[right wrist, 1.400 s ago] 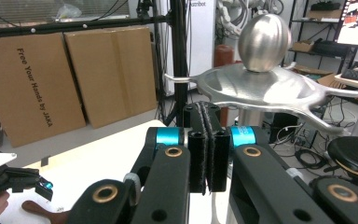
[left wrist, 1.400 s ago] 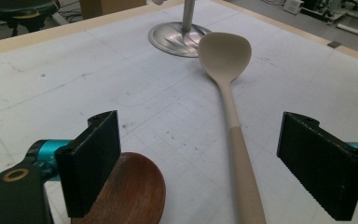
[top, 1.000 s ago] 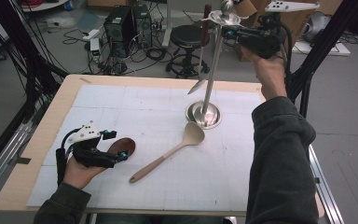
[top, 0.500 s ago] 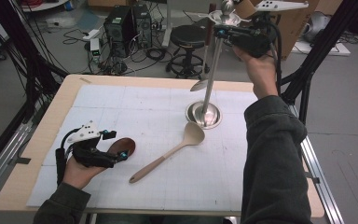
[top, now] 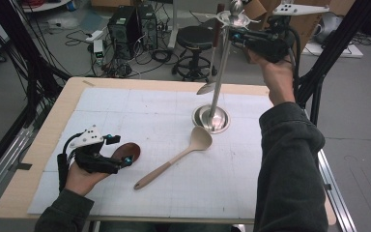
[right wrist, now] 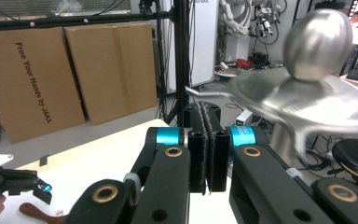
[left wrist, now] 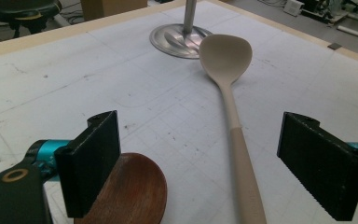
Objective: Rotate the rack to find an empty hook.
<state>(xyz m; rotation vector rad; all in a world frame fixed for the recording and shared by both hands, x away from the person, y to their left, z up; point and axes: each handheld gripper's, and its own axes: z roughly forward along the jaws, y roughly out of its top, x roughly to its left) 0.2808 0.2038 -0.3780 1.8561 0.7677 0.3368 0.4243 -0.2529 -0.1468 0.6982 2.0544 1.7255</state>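
A steel utensil stand (top: pixel 219 84) rises from its round base (left wrist: pixel 179 38) on the white mat. A metal spoon (top: pixel 206 88) hangs beside its pole. My right gripper (top: pixel 236 35) is raised next to the stand's hooked top (right wrist: pixel 317 46); its jaws (right wrist: pixel 207 140) are shut, with nothing seen between them. A beige spoon (top: pixel 174 162) lies on the mat, bowl toward the base. My left gripper (top: pixel 124 150) rests at the front left, open. A dark brown wooden spoon (left wrist: pixel 130 191) lies by its left jaw, and the beige spoon's handle (left wrist: pixel 242 158) runs between the jaws untouched.
The mat covers a wooden table (top: pixel 72 96). Behind the table are a black stool (top: pixel 195 36), a computer case (top: pixel 123 24) and loose cables on the floor. Cardboard boxes (right wrist: pixel 60 70) stand farther back. A black frame post (top: pixel 328 53) rises at the right.
My right hand has shifted slightly beside the stand's top. The left hand and both spoons on the mat stay where they were.
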